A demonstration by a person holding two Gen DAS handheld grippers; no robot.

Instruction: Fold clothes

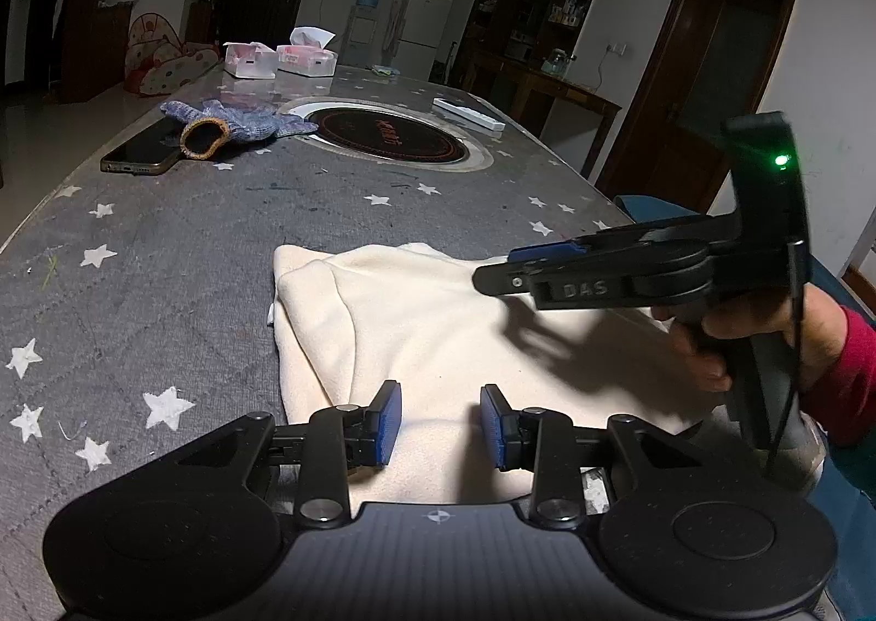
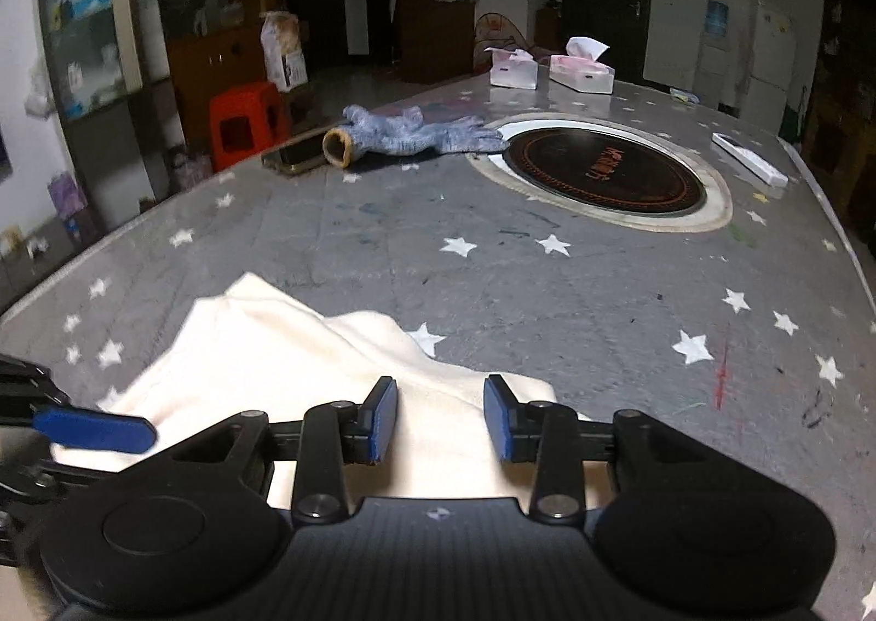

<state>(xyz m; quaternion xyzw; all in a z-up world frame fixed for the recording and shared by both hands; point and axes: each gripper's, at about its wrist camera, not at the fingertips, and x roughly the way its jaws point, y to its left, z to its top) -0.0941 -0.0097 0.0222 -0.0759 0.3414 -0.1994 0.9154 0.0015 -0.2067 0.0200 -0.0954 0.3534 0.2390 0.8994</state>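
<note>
A cream garment [image 1: 438,325] lies folded on the grey star-patterned tablecloth [image 1: 164,259], near the table's front edge. My left gripper [image 1: 441,424] is open and empty, just above the garment's near part. My right gripper [image 2: 441,415] is open and empty, above the garment [image 2: 284,347] near its right corner. In the left wrist view the right gripper [image 1: 493,273] hovers side-on over the garment's right part, held by a hand in a red sleeve. One left fingertip [image 2: 93,429] shows at the left edge of the right wrist view.
A blue knit glove [image 1: 230,125] and a phone [image 1: 142,153] lie at the far left. A round inset cooktop [image 1: 388,139] sits mid-table. Two tissue boxes [image 1: 279,59] and a white remote [image 1: 468,113] lie at the far end. A red stool [image 2: 246,122] stands beyond the table.
</note>
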